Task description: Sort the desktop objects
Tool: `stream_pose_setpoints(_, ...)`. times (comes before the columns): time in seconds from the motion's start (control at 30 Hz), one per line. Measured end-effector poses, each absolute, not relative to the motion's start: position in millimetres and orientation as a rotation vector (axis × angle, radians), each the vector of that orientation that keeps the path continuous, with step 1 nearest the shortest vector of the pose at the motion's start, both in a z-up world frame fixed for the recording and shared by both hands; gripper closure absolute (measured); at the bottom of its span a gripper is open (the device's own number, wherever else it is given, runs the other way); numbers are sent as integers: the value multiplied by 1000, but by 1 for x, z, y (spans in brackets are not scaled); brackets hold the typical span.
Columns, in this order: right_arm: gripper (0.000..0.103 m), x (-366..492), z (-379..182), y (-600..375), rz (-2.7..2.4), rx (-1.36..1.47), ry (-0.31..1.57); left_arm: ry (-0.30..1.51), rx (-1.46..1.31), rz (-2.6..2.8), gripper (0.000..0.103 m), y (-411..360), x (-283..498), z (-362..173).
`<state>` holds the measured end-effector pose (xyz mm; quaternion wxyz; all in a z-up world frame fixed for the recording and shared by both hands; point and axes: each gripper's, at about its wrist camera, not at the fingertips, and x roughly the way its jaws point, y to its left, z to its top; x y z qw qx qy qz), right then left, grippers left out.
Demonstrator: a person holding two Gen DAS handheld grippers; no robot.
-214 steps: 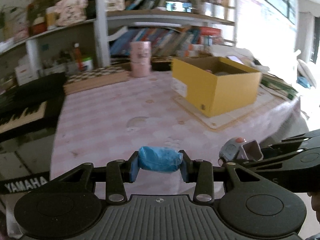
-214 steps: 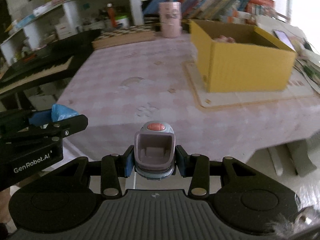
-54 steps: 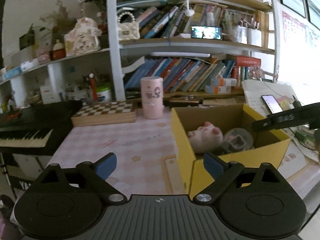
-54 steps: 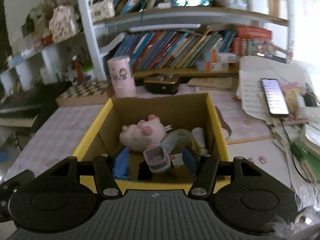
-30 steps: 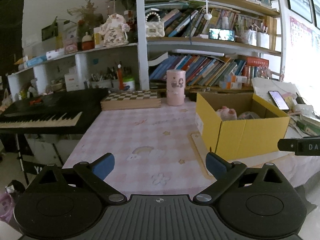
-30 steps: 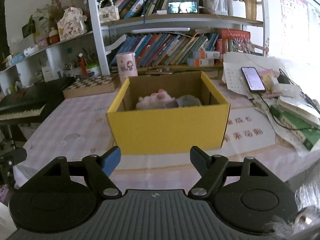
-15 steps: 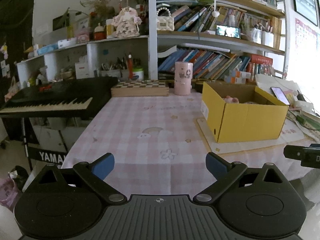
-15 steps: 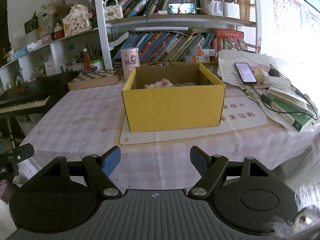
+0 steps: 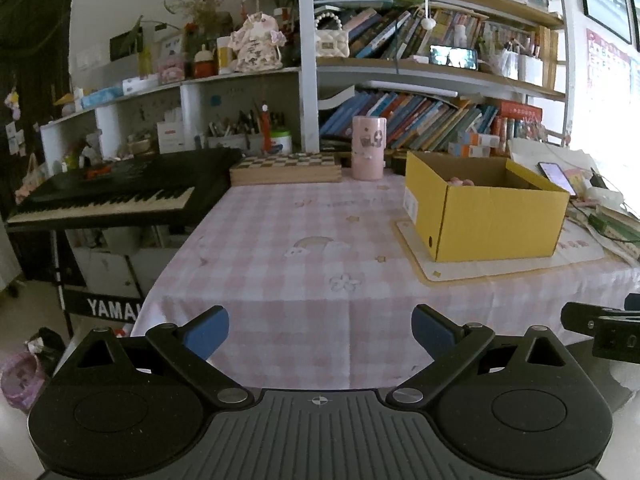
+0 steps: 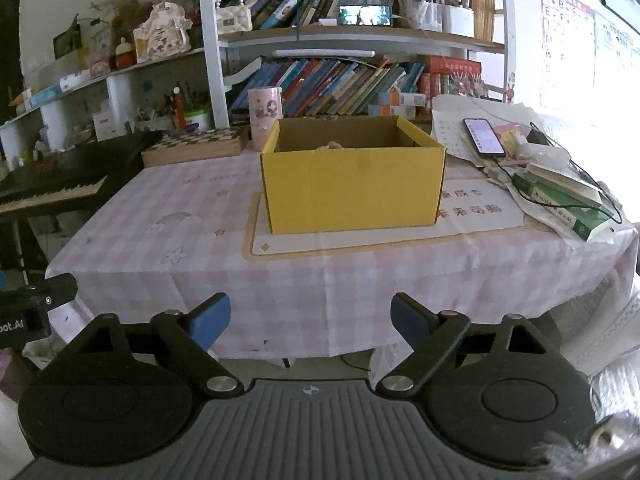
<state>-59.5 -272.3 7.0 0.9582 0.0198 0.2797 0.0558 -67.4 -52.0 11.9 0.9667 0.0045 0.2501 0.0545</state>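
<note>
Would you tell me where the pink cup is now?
In both views the pink cup stands at the table's far edge, between the chessboard and the yellow box.

White letters "YAMA" — cut off by the tablecloth — stood on the black keyboard stand panel (image 9: 114,307). The left gripper's body (image 10: 24,312), seen at the right wrist view's edge, read "oot.AI". A wall alphabet chart (image 10: 566,36) showed "A", "E", "F", "M". Orange characters on the table mat (image 10: 470,210) — not legible.
</note>
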Motion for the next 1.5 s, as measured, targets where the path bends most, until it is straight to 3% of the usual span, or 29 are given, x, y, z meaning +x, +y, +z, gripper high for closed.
stream_pose_setpoints(0.5,3,-71,1,-257,119,-3,611,538,2,115,3,-44,-77,3)
stream_pose_setpoints(1.5,2,-67,-4,-255,121,17,659,595,-10,117,0,-40,-75,0)
